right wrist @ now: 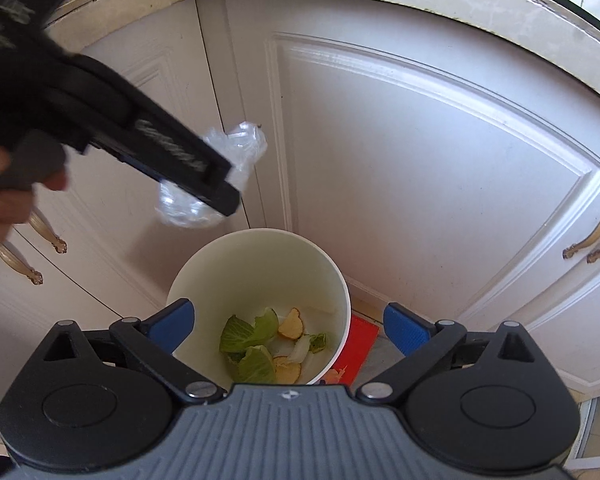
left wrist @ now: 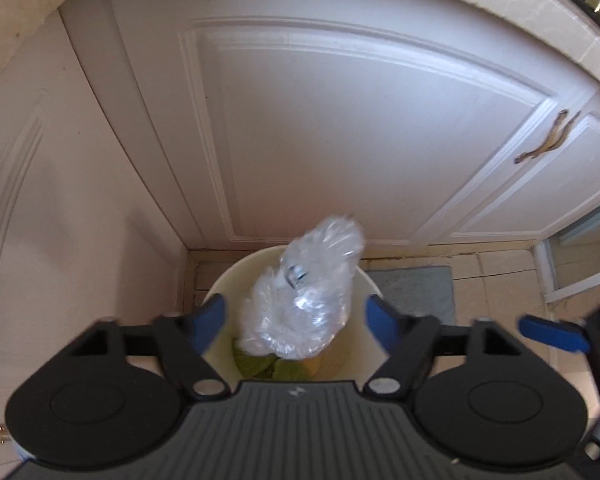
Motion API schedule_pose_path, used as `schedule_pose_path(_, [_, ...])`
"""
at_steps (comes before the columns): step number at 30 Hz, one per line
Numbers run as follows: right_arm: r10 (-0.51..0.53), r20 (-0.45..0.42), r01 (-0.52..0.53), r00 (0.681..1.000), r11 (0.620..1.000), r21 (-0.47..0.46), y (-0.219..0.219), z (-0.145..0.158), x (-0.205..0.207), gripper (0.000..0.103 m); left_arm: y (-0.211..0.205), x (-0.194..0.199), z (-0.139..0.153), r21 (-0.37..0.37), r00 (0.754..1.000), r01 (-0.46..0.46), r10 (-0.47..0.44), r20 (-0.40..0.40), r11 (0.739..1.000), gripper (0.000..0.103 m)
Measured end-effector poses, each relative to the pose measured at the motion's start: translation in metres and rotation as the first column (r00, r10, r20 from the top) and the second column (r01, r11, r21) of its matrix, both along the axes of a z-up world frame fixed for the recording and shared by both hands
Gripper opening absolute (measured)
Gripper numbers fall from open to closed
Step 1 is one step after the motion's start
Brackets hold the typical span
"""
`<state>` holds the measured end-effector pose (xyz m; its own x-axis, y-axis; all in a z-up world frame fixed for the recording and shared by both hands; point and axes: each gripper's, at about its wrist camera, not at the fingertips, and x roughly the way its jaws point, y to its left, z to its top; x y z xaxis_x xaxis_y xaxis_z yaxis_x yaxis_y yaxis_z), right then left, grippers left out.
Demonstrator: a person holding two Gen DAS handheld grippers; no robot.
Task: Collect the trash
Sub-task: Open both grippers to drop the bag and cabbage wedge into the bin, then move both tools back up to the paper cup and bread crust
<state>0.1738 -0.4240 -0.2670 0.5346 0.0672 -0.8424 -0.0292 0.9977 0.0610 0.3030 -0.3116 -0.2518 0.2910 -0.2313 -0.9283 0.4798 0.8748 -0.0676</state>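
Disposal step: left gripper (left wrist: 296,320), jaws spread, with a crumpled plastic bag (left wrist: 306,300) above the bin (right wrist: 332,280). Right gripper (right wrist: 288,332) open, empty. Next, presumably, fetch further trash.

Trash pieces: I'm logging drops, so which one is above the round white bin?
The crumpled clear plastic wrap, between the open left gripper's fingers. The green leaf scraps and dried fruit slices lie on the bin's bottom.
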Motion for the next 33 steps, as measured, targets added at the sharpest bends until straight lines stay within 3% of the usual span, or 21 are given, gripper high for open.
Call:
schedule_pose_path(6, [-0.029,0.005,0.029,1.000,1.000,0.009,-0.006,0.004,-0.008,0.103,0.003,0.003,-0.010,0.032,0.999,-0.030,0.029,0.015,0.999,0.086])
schedule_pose_path(16, [-0.029,0.013,0.029,0.999,1.000,0.002,-0.003,0.011,-0.003,0.103,0.004,-0.010,0.016,0.003,0.999,-0.002,0.002,0.040,1.000,0.086])
schedule_pose_path(24, [-0.001,0.001,0.001,1.000,1.000,-0.022,0.008,0.029,0.003,0.103,0.012,-0.027,0.048,0.000,0.997,0.021,-0.021,0.074,1.000,0.086])
schedule_pose_path(33, [0.019,-0.016,-0.020,1.000,0.997,-0.078,0.025,0.074,0.000,0.103,0.045,-0.051,0.104,-0.009,0.994,0.019,-0.017,0.104,1.000,0.086])
